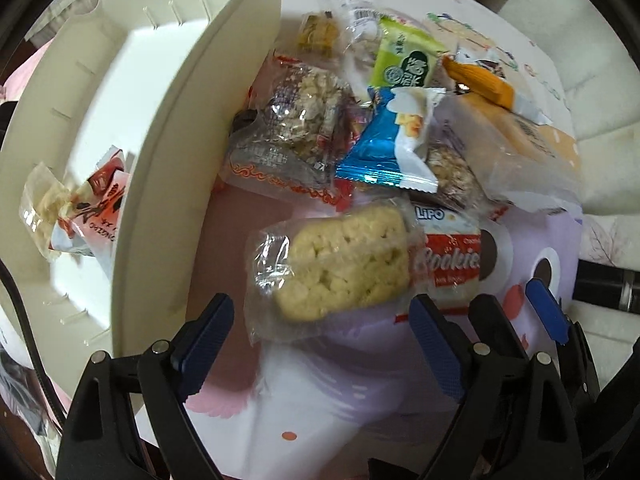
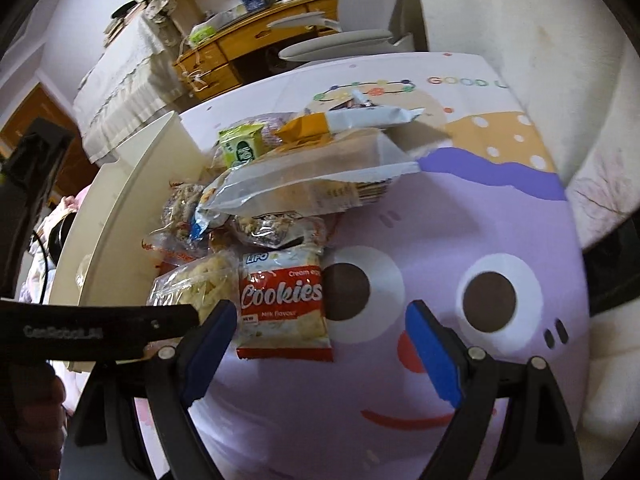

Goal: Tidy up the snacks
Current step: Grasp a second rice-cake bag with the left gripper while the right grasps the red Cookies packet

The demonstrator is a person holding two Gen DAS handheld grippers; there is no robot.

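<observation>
Both hand-held grippers gape empty (left point(image 1: 322, 312), right point(image 2: 322, 320)) over snack pile point(image 1: 360, 140)

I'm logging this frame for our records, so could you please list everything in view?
Puffed rice bar: one, pale yellow, clear wrap, nearest the left gripper.
Cookies pack: one, red and white, beside the rice bar.
Oat bars: at least two, clear wrap, in the pile.
Blue packet: one, atop the pile.
Green packet: one, far side of the pile.
Orange packet: one, far right.
White bin: one, left, holding a red-and-white snack.
Cartoon mat: one, purple.
Left gripper: open.
Right gripper: open.
</observation>
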